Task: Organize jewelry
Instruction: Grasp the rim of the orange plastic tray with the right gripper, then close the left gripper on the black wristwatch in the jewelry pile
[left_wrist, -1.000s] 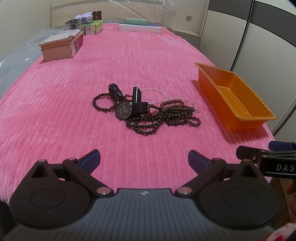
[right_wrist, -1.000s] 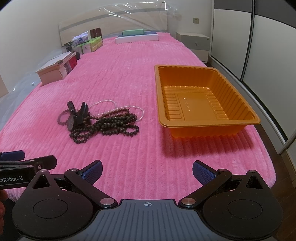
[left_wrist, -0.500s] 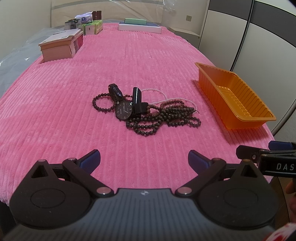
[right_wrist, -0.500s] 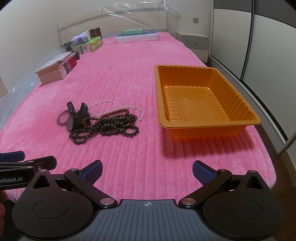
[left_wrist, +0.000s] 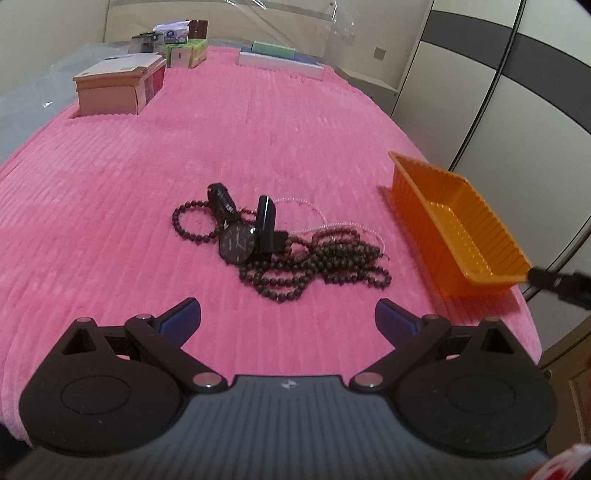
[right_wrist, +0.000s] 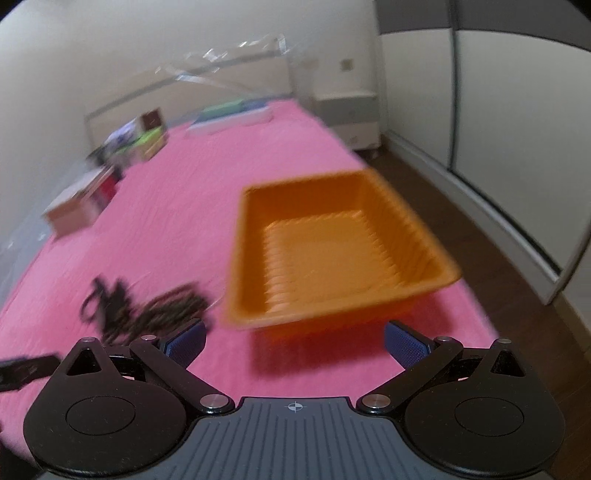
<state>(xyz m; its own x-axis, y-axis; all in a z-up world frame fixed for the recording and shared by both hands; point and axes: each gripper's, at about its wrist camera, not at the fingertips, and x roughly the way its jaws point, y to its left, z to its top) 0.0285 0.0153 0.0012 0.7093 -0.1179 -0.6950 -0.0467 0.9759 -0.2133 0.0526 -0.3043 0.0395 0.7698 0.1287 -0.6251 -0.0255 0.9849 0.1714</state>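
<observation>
— Nearest first, then: what does the ledger show?

— Item one, left gripper (left_wrist: 288, 314): fingers spread wide, nothing between them, hovering over the pink bedspread (left_wrist: 110, 206). Compared with half a second ago it sits a little closer to the jewelry. Item two, right gripper (right_wrist: 293, 339): likewise spread and empty. Its view is now smeared with motion blur and tilted, where it was sharp and level before, so that hand has just begun to swing.

— And the goods?

— Item three, a tangled heap on the spread: black watch (left_wrist: 238, 243), dark bead strands (left_wrist: 325, 262), a smaller bead bracelet (left_wrist: 188, 225), a thin pale bead chain (left_wrist: 314, 210). All unmoved. Item four, orange tray (right_wrist: 251, 229), empty, well apart to the right of the heap.

— Farther back?

— Item five, cardboard boxes (left_wrist: 118, 88) near the headboard.

— Meaning for the job?

— Nothing sorted yet. The approach appears to have just started; the first pick from that tangle probably comes next.
</observation>
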